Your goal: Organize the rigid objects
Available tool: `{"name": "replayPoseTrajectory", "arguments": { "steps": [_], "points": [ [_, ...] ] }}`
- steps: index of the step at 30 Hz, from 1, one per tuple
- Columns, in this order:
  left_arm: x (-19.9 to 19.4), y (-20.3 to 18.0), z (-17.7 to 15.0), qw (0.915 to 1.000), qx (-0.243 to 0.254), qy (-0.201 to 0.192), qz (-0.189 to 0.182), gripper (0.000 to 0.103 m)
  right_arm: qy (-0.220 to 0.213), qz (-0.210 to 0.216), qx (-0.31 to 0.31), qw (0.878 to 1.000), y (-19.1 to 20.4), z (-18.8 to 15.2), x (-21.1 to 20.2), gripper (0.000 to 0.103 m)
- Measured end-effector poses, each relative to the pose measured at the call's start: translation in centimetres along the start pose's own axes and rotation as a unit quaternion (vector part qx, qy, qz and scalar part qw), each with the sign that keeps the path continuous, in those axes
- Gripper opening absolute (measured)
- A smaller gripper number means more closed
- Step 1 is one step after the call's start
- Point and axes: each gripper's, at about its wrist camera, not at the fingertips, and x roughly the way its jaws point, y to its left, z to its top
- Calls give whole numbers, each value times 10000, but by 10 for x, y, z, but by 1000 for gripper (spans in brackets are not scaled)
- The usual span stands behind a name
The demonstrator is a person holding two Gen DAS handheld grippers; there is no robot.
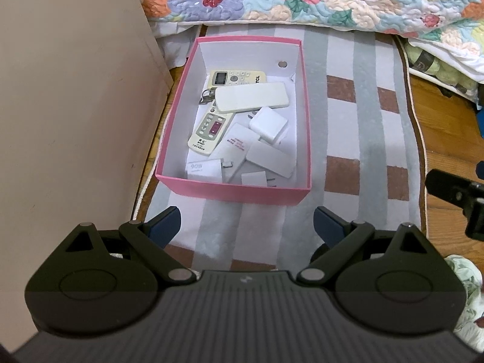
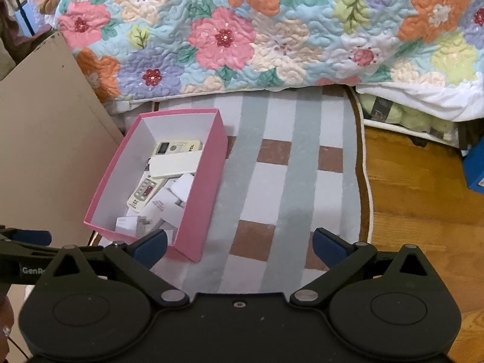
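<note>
Pink box on the striped rug already holds the remotes and chargers. Left gripper and right gripper both hang spread wide, empty. Looks basically done; next I'd just check for strays.

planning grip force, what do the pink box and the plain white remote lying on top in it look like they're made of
Pink box: looks like paperboard, with a matte pink outside, plain white inside, thin walls and folded corner seams.

Plain white remote: likely hard plastic, with a smooth, slightly glossy shell and rounded moulded corners. Its blank side faces up, so this is a guess from the surface alone.
</note>
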Motion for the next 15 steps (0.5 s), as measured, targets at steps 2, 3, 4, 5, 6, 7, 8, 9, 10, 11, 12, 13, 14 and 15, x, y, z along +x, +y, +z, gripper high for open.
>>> {"name": "replayPoseTrajectory", "arguments": {
  "steps": [2,3,4,5,6,7,8,9,10,11,12,13,14,15],
  "points": [
    [0,0,0,10000,4,10,5,95,-14,-103,-69,9999,2,-1,-1,103],
    [0,1,-1,10000,5,10,7,95,-8,-127,-80,9999,2,-1,-1,103],
    [0,1,-1,10000,7,12,15,95,-11,-138,-87,9999,2,-1,-1,103],
    [0,1,-1,10000,6,11,22,95,-7,-141,-92,9999,2,-1,-1,103],
    [1,2,-1,10000,13,7,43,95,0,-145,-88,9999,2,-1,-1,103],
    [1,2,-2,10000,27,4,74,95,0,-157,-86,9998,2,-1,-2,103],
    [2,1,-2,9999,37,2,101,95,3,-168,-90,9998,2,-1,-2,103],
    [3,1,-2,9999,40,5,109,95,14,-171,-91,9998,2,-2,-2,103],
    [3,1,-3,9999,39,10,108,95,23,-167,-85,9998,2,-2,-2,103],
    [3,1,-3,9999,41,13,105,95,34,-166,-78,9998,2,-2,-2,103],
    [3,1,-3,9999,45,15,106,95,46,-165,-76,9998,2,-2,-1,103],
    [3,1,-4,9999,54,13,114,95,55,-161,-69,9998,2,-3,-1,103],
    [3,0,-4,9999,74,8,127,95,38,-142,-35,9999,1,-3,-2,103],
    [3,0,-4,9999,95,3,143,95,18,-118,10,9999,1,-3,-2,103]
  ]
}}
